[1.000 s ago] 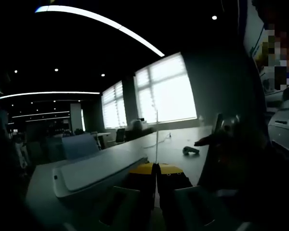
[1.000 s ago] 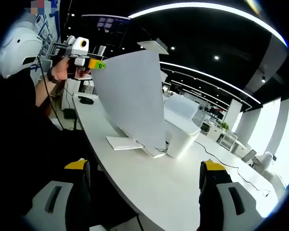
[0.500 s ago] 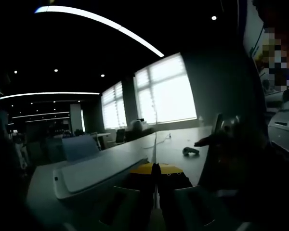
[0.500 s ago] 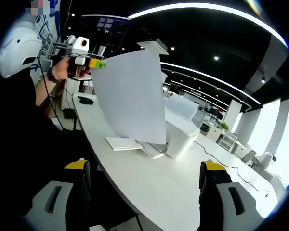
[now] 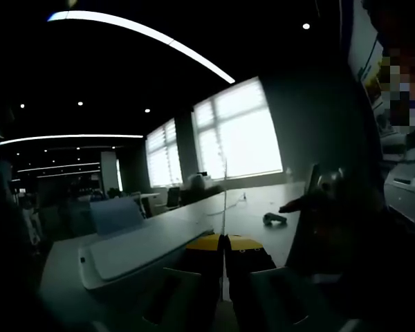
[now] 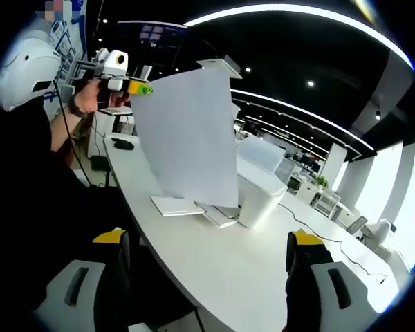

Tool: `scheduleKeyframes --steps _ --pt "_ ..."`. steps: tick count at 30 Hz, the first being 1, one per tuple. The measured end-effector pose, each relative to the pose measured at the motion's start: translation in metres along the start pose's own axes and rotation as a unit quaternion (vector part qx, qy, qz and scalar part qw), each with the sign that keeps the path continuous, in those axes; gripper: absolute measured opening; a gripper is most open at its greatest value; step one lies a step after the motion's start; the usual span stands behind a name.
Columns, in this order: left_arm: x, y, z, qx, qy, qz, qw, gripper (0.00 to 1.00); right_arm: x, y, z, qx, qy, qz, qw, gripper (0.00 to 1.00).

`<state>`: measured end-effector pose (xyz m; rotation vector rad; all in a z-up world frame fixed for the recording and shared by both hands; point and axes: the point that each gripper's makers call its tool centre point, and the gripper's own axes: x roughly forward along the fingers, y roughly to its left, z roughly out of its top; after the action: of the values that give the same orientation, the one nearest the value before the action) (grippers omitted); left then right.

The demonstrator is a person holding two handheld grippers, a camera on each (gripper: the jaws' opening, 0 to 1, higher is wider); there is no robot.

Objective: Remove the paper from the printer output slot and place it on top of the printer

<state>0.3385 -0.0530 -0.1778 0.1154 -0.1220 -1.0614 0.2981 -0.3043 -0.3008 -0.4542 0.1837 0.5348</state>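
The white sheet of paper (image 6: 190, 138) hangs upright above the table. My left gripper (image 6: 142, 88), held by a person's hand at upper left, is shut on the sheet's top corner. The sheet's lower edge hovers just above the white printer (image 6: 259, 194) and its flat output tray (image 6: 176, 205). In the left gripper view the paper (image 5: 225, 200) shows edge-on as a thin line rising from my shut left gripper (image 5: 225, 242), with the printer (image 5: 145, 249) low on the left. My right gripper (image 6: 207, 277) stands open over the table's near edge, holding nothing.
The long white table (image 6: 221, 270) runs away to the right. A dark mouse (image 6: 124, 144) lies on it behind the paper, and a dark small object (image 5: 274, 217) lies further along. A person's dark sleeve (image 6: 48, 200) covers the left side. Bright windows (image 5: 242, 131) stand beyond.
The left gripper has risen a little with the paper. The sheet's lower edge has come up from the output tray and hangs free beside the printer. The right gripper has not moved.
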Motion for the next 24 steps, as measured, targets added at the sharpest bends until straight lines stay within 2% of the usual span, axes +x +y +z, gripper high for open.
scheduleKeyframes --steps 24 --pt "0.0004 -0.0005 0.0084 0.009 -0.005 0.000 0.9999 0.06 0.0010 0.0014 -0.0017 -0.001 0.002 0.001 1.0000 0.89"
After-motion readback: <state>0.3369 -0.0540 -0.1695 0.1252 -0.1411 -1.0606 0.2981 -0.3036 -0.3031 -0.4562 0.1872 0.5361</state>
